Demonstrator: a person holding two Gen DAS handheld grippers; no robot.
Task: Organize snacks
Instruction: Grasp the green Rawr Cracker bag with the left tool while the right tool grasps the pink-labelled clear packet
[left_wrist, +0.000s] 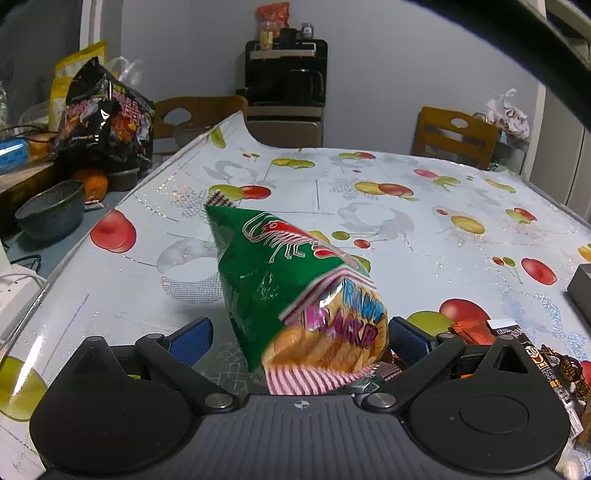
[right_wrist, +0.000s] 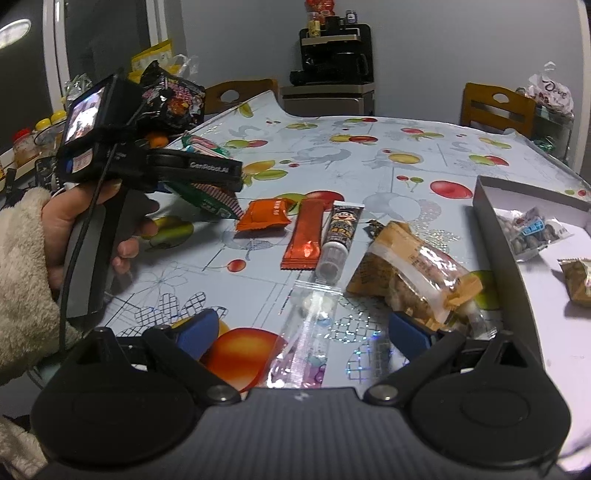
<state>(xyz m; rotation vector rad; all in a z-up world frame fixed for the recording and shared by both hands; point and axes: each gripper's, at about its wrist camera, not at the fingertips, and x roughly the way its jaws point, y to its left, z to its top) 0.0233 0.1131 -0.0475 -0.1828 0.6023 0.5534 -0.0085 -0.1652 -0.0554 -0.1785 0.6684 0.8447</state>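
A green prawn-cracker bag (left_wrist: 280, 273) stands tilted and blurred between the wide-apart blue pads (left_wrist: 192, 339) of my left gripper (left_wrist: 301, 332). The bag's lower end is close to the right pad, with a gap on the left. The right wrist view shows a hand holding the left gripper (right_wrist: 221, 173) with the green bag (right_wrist: 207, 197) under its jaws. My right gripper (right_wrist: 306, 332) hangs open over a clear plastic packet (right_wrist: 306, 332). Ahead lie an orange packet (right_wrist: 264, 214), a red stick pack (right_wrist: 304, 236), a cartoon-face tube (right_wrist: 340, 236) and a tan snack bag (right_wrist: 410, 273).
A grey box (right_wrist: 487, 206) at the right holds small packets (right_wrist: 532, 232). A black noodle bag (left_wrist: 107, 122), a metal bowl (left_wrist: 51, 214) and an orange (left_wrist: 92, 182) sit left of the fruit-print table (left_wrist: 369, 229). Two wooden chairs (left_wrist: 454, 136) stand beyond it.
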